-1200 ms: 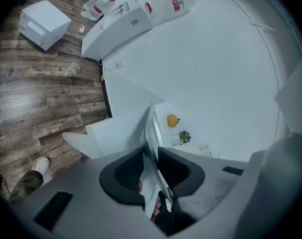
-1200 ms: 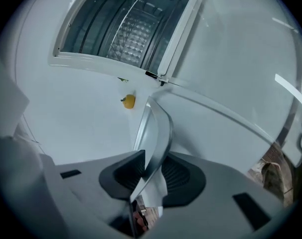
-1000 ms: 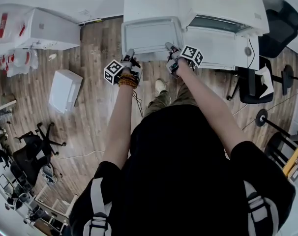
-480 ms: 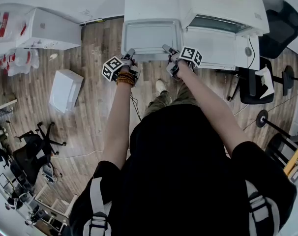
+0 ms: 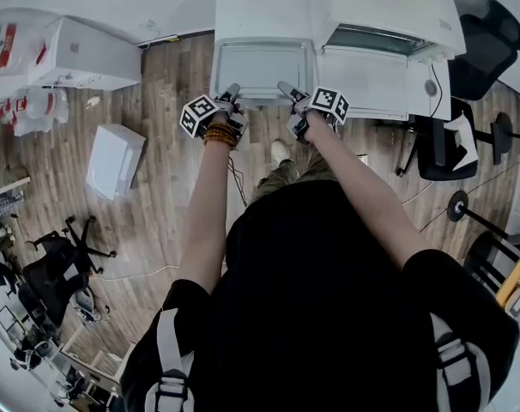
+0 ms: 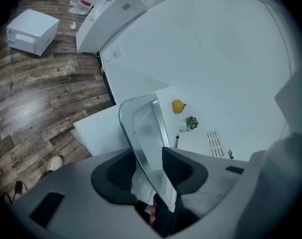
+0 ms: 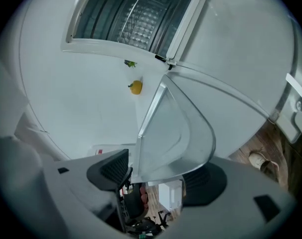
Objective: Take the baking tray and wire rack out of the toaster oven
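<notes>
**Baking tray (image 5: 264,65) lying on the table, both grips loosening**

The tray is resting on the white table (image 5: 260,7), just left of the toaster oven (image 5: 384,39), whose door (image 5: 371,82) is hanging open. The left gripper (image 5: 232,91) and right gripper (image 5: 286,88) are flanking its near rim. Both pairs of jaws have just been opening, and the rim is standing loose between them, with the right pair gaping wider. The wire rack (image 7: 143,16) is sitting inside the oven.

The head view looks steeply down from overhead onto the near edge of the table (image 5: 260,7). Each gripper view rides close behind its own jaws: the left faces along the baking tray (image 6: 146,128) across the table, the right over it into the open toaster oven (image 7: 136,19). All three share the tray.
</notes>
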`<action>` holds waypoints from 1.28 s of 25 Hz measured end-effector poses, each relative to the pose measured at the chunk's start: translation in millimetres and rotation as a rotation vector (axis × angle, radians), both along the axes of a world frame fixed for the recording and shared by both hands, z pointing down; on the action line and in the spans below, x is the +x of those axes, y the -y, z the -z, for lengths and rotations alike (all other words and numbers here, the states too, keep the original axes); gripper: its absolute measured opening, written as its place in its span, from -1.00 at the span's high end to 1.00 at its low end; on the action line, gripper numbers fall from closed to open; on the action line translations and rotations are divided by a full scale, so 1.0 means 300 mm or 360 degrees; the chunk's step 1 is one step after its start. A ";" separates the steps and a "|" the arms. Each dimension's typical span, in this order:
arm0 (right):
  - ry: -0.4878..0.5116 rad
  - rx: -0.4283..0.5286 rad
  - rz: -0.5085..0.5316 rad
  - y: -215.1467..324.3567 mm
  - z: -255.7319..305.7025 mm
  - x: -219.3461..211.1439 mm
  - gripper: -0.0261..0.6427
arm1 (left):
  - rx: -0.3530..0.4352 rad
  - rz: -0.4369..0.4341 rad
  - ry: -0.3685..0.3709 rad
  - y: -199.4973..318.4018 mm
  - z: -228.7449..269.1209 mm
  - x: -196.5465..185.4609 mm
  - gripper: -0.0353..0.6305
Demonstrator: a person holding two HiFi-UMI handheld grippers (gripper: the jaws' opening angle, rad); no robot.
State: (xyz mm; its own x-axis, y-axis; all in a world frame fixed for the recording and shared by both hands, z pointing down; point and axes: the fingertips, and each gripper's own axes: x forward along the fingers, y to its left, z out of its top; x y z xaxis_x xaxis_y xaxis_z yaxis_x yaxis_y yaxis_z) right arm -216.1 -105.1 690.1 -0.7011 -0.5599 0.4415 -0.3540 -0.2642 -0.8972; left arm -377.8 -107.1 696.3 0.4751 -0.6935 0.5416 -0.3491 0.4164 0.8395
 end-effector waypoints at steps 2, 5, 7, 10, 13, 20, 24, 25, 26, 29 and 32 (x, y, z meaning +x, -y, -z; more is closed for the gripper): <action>-0.0002 -0.0020 0.0032 -0.027 0.002 -0.009 -0.03 | -0.0001 -0.0002 0.0013 0.003 0.001 0.005 0.44; -0.0003 -0.0088 0.0058 -0.078 -0.010 -0.024 -0.03 | -0.0023 -0.0003 0.0014 -0.012 -0.012 0.012 0.37; 0.0012 -0.0106 0.0068 -0.098 -0.008 -0.038 -0.03 | -0.0031 0.0016 -0.0010 -0.026 -0.021 0.018 0.37; 0.0034 -0.0091 0.0113 -0.120 0.009 -0.064 -0.03 | -0.0032 -0.0005 -0.0022 -0.042 -0.027 0.030 0.33; 0.0024 -0.0074 0.0148 -0.149 0.016 -0.071 -0.03 | -0.0090 -0.0158 0.0165 -0.090 -0.046 0.028 0.26; -0.0009 -0.0067 0.0188 -0.210 -0.003 -0.059 -0.03 | -0.0117 -0.0101 0.0099 -0.188 -0.067 0.034 0.17; -0.0021 -0.0020 0.0201 -0.211 0.016 -0.057 -0.03 | -0.0112 -0.0125 0.0099 -0.230 -0.070 0.049 0.17; -0.0018 -0.0002 0.0200 -0.207 0.027 -0.052 -0.03 | -0.0105 -0.0139 0.0099 -0.233 -0.065 0.060 0.17; -0.0009 0.0017 0.0194 -0.201 0.042 -0.044 -0.03 | -0.0093 -0.0159 0.0100 -0.232 -0.057 0.073 0.17; 0.0035 0.0076 0.0138 -0.181 0.102 0.002 -0.03 | -0.0042 -0.0224 0.0102 -0.216 -0.019 0.120 0.17; 0.0067 0.0121 0.0050 -0.165 0.153 0.081 -0.03 | 0.0018 -0.0304 0.0106 -0.184 0.023 0.186 0.17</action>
State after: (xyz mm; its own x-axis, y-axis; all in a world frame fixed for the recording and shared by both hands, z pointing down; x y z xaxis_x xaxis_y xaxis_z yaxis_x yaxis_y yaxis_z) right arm -191.7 -55.5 644.2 -0.7359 -0.5684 0.3680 -0.3222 -0.1839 -0.9286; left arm -322.0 -52.0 689.5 0.5618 -0.6007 0.5688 -0.4758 0.3278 0.8162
